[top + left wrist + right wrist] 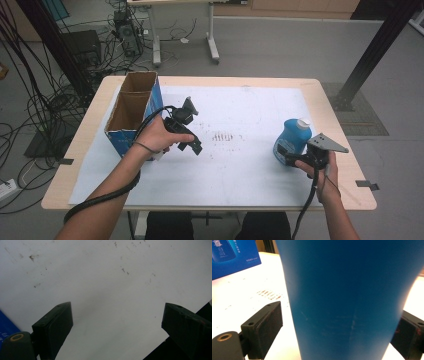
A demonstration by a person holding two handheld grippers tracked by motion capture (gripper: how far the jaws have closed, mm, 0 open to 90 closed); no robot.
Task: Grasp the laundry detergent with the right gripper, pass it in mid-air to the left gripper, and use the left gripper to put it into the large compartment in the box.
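The blue bottle (pixel 291 140) stands at twelve o'clock between the right gripper's (pixel 294 160) spread jaws, ungrasped; the left gripper (pixel 192 146) is released.

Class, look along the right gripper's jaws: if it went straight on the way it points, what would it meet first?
The blue bottle. It already stands between the right gripper's open jaws, with a gap visible at one pad.

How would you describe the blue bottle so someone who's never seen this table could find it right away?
Start at the wooden table covered by a white sheet and look to its right side. The blue bottle stands there upright between the jaws of the right hand-held gripper. Its rounded plastic body and white cap distinguish it from the open cardboard box at the left.
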